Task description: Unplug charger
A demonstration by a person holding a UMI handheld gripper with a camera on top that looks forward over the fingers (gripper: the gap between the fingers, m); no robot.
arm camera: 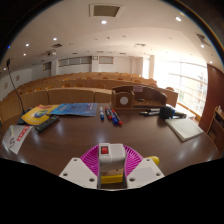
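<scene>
Two white fingers [112,172] reach forward over a dark wooden table [100,135], and between them sits a small white charger [112,160] with a yellow label on its face. The fingers appear to press against its sides, so the tongs look clamped on it, though the contact is hard to see. Behind the charger lies a round pink thing [97,155], partly hidden, and a bit of yellow [153,159] shows just past the right finger.

Ahead of the fingers the tabletop runs bare for a good stretch. Near the far edge lie some pens [112,117], with a brown box-like object [124,99] beyond them. Off to the left are colourful books [40,115] and a white card [17,137] near the table's rim; to the right lies a white notebook [185,128]. Rows of wooden desks [70,92] fill the room behind, with bright windows [185,80] on the right.
</scene>
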